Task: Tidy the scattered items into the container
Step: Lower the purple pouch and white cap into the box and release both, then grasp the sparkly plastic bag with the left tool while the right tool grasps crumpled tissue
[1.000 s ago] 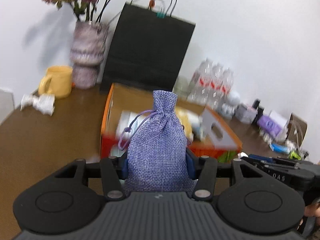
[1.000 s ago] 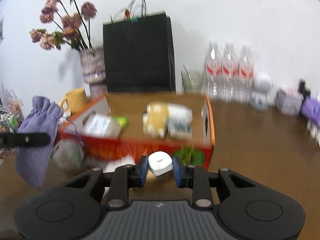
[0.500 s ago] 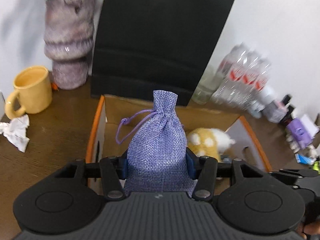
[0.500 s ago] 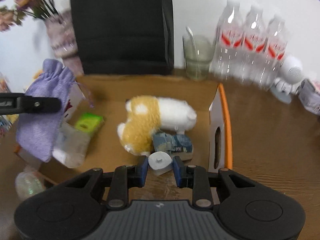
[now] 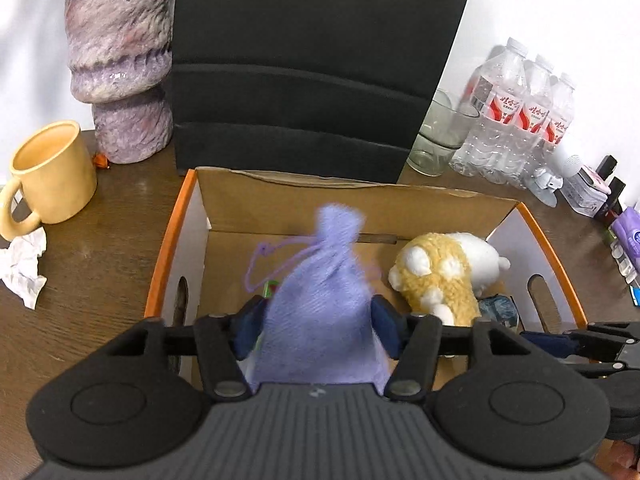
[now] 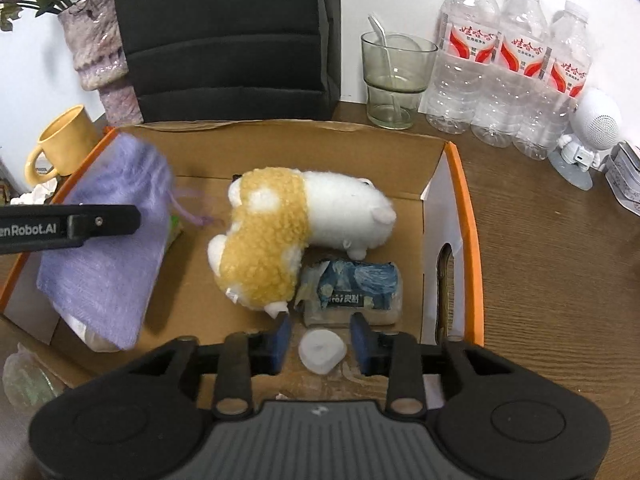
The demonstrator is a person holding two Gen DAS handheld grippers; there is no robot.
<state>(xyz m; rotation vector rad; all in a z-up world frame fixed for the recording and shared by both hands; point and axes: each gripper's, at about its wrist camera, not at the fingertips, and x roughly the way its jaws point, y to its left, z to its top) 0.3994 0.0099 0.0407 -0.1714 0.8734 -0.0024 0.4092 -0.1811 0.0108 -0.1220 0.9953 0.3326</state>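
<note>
Above the cardboard box, the blurred lilac drawstring pouch sat between the parted left hand-held gripper; the right hand-held gripper stood apart around a white cap.

Left wrist view: we look forward and down from close above the near-left edge of the cardboard box. Right wrist view: same facing, close above its near-right part, steeper. Both take in the box interior, plush toy, black bag, water bottles behind
</note>
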